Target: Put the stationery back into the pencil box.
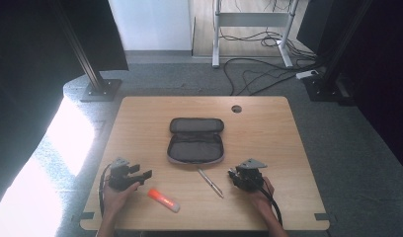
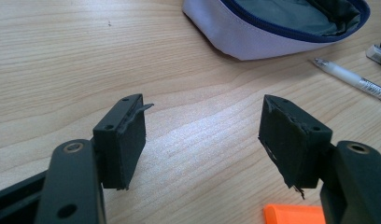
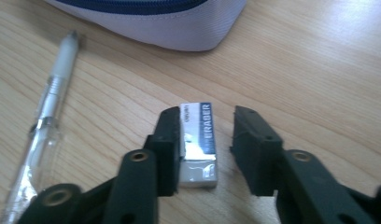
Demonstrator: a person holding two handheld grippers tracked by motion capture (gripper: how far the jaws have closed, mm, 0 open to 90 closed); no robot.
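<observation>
Right gripper (image 3: 205, 149): black jaws lie low over the table, straddling the eraser; not yet clamped, since a gap shows between the eraser and the right-hand pad.
Eraser: small white block in a blue-and-white paper sleeve (image 3: 198, 144), flat on the light wooden tabletop (image 3: 319, 70), its left edge against or just beside the left-hand pad, its length running along the jaws.
Why so held: approaching along the long axis looks meant to let the pads close on the two long sides.
Left gripper (image 2: 202, 140): jaws wide apart, nothing between them, resting over bare wood, likely waiting its turn.
Pencil case: grey fabric pouch with a blue zip (image 1: 196, 140), lying unzipped and flat, probably to receive the items.
Pen: clear-and-white plastic barrel (image 3: 46, 126), just left of the eraser.
Orange tube: orange marker-like stick with a pale end (image 1: 163, 200), near the left gripper.
</observation>
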